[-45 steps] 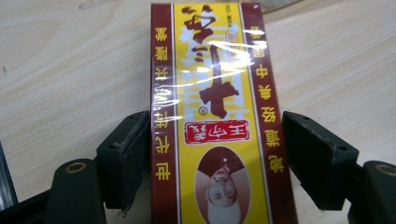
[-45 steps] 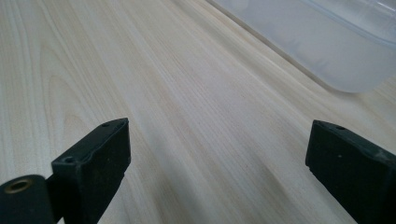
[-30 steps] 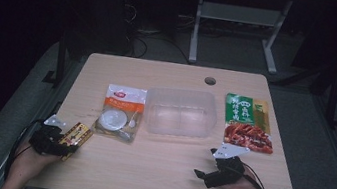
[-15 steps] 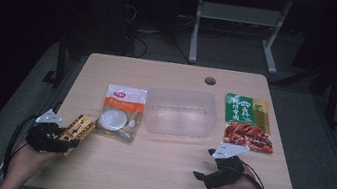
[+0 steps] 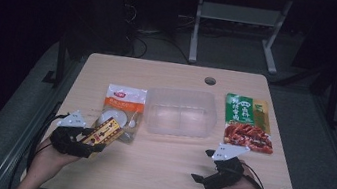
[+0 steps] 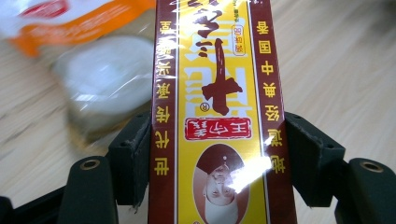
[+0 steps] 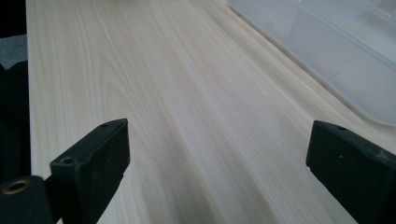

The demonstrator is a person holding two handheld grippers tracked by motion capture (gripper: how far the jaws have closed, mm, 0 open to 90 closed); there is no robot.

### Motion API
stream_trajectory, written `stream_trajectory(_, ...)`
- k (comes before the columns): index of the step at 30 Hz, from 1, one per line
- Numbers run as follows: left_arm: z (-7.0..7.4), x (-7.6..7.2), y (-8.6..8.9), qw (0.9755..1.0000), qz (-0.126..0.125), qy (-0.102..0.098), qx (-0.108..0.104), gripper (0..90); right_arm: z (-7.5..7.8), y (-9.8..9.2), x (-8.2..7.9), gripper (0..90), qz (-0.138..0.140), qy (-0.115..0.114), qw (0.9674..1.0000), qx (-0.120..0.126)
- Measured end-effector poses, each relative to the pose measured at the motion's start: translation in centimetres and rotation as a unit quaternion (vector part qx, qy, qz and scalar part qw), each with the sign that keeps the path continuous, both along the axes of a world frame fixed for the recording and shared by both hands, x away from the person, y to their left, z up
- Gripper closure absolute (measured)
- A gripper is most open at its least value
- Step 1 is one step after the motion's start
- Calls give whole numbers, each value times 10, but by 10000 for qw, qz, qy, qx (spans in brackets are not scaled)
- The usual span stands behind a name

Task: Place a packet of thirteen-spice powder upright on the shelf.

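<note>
My left claw (image 5: 91, 139) sits in the lower left of the high view, clenched on a long yellow and dark red packet (image 5: 103, 132) that sticks out from it toward the upper right. In the left gripper view that packet (image 6: 219, 107) runs up the middle of the frame, glossy and printed with characters, and both black pads press flat against its maroon edges, one on each side. Its far end lies over the near edge of the orange and white pouch (image 5: 122, 112), which shows in the high view left of centre, and in the left gripper view the same pouch (image 6: 98, 70) is blurred in the upper left behind the packet; I cannot tell whether the two touch. Just right of the pouch, at the centre of the high view, stands the clear plastic tub (image 5: 181, 112), with nothing visible inside it. Right of that lies the green and red snack bag (image 5: 247, 122), flat on the wooden table (image 5: 154, 173). My right claw (image 5: 206, 170) rests in the lower right of the high view, well apart from the packet, and it is released: in the right gripper view its jaws stand wide with bare table between them, the tub (image 7: 336, 51) filling the upper right corner.
</note>
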State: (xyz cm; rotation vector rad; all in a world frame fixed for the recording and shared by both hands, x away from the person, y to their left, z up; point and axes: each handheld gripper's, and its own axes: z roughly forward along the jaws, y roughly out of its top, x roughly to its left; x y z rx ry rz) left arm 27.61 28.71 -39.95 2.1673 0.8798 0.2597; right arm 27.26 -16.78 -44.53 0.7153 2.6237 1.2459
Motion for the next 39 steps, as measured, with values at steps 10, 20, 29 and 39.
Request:
stream_trajectory(10, 5, 5, -29, 9970, -731, -199, -139, 317, 4, 1, 4, 64, 87, 40, 10000, -14)
stream_trajectory(20, 2, 13, -54, 9903, -1354, -228, -189, 317, 11, 5, 13, 68, 343, 14, 9992, 205)
stream_trajectory(29, 4, 26, -83, 9776, -2064, -306, -258, 318, 25, 16, 22, 108, 818, -39, 9958, 416)
stream_trajectory(39, 1, 35, -118, 9546, -2962, -310, -105, 318, 38, 29, 27, 117, 1391, 0, 9881, 654)
